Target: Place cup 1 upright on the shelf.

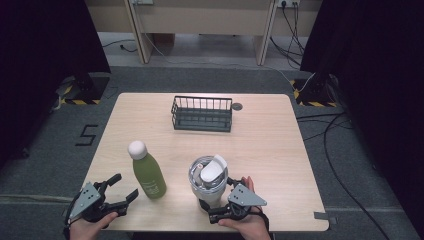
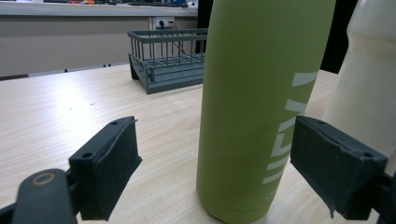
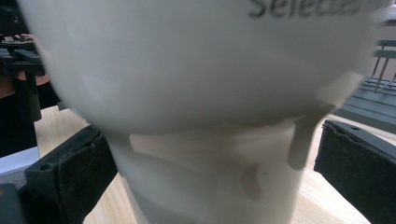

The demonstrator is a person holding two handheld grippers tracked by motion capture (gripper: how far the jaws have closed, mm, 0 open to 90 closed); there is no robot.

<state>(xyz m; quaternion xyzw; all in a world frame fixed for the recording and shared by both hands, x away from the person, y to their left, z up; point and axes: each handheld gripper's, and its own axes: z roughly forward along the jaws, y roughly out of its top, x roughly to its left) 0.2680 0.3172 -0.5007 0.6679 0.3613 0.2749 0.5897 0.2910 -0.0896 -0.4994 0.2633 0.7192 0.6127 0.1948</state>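
Wide-open right gripper (image 1: 221, 199) straddles the white tumbler (image 1: 208, 177) unclamped; left gripper (image 1: 117, 192), also open and empty, could topple the green bottle (image 1: 147, 172) ahead.

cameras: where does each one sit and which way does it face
High view: above the near edge, looking forward and down at the table; both hands show.
Left gripper view: on the left gripper, facing the green bottle between its open jaws.
Right gripper view: on the right gripper, jaws straddling the white tumbler.
Shared: the wire basket.
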